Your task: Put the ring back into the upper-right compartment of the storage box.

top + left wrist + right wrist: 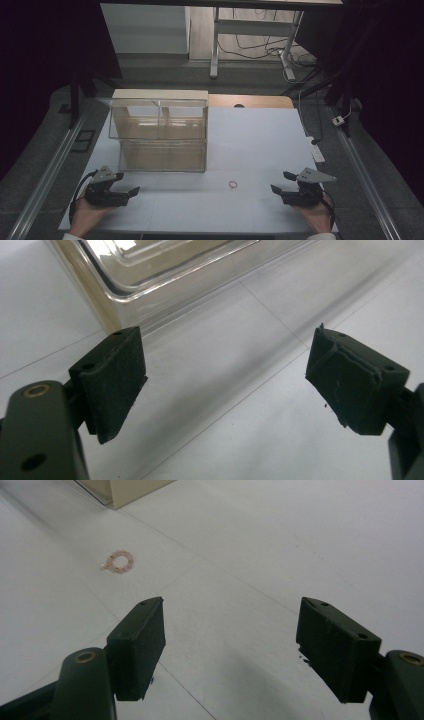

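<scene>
The small beaded ring (light, thin, lying flat) likely needs an edge pinch; right gripper and left gripper stand spread, empty.

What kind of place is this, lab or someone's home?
Most likely a lab or test workspace, not a home. A white table sits in a dark-curtained bay with metal floor rails; loose cables trail under a desk frame behind. A clear plastic organiser and a small bracelet are laid out like props.

A: What do the tools look like?
B: Each gripper is black, with a grey three-cornered plate on top, brass-ringed screw holes and a trailing black cable.
A: Sleeves?
B: White cuffs.
</scene>
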Motion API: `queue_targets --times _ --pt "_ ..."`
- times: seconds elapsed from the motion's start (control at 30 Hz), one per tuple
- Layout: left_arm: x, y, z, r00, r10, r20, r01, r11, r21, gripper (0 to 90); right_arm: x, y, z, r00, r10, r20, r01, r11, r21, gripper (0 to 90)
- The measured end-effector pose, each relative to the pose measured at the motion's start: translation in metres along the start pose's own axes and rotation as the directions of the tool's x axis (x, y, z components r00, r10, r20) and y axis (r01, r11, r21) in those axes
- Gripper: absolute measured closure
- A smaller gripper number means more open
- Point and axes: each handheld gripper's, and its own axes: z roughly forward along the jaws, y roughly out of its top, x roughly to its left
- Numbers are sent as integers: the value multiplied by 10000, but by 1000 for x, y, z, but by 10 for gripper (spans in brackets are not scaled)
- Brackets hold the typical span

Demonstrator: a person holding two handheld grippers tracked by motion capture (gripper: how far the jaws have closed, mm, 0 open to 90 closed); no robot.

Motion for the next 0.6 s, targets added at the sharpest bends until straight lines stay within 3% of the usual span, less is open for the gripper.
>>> queue_targets --times 0.2,0.3,0.6 --pt "1 0 -2 10000 -38 91 39 10000 -89 162 5 13 2 9992 130 -370 -132 9999 -59 295" --pt "1 0 0 9999 -10 132 11 10000 -27 162 6 25 4 9992 -73 -392 84 9995 288 301" --pt "-2 2 3 9998 139 142 -140 9999 82 161 12 57 7 9968 -342 -717 383 9976 573 308"
